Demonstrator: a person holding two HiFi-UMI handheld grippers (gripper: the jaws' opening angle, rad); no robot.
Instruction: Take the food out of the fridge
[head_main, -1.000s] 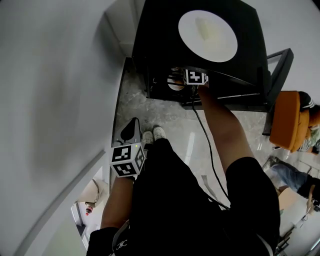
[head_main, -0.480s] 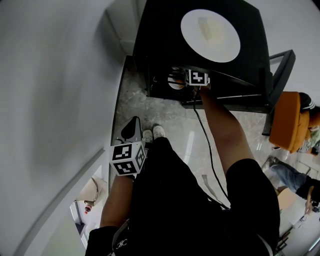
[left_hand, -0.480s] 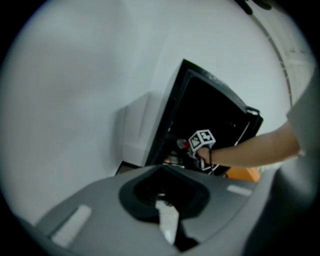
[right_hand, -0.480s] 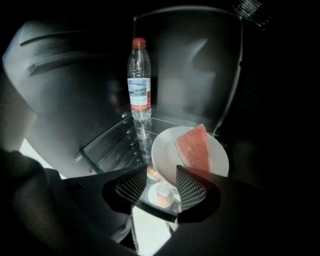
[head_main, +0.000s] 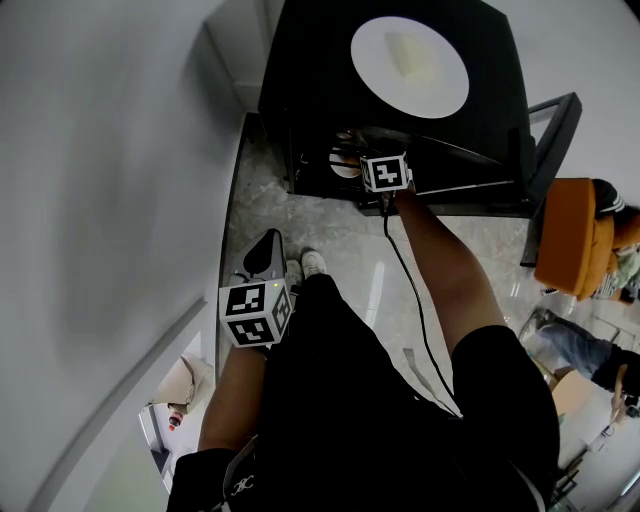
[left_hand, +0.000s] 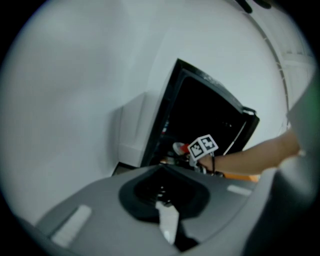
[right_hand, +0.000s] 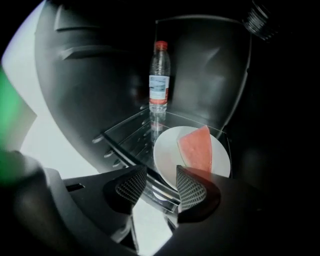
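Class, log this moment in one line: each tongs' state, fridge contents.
left tongs: shut, empty | right tongs: open, at plate rim | watermelon slice on plate | bottle behind

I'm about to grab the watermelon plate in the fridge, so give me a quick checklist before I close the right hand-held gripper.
1. Fridge open: ok.
2. Right hand-held gripper jaws apart: ok.
3. Plate rim between the pads: cannot tell; it lies just at their tips.
4. Watermelon slice lying on the plate, back from the near rim: ok.
5. Water bottle out of the way: ok, upright behind the plate.
6. Left hand-held gripper free to help: ok, shut on nothing, away from the fridge.
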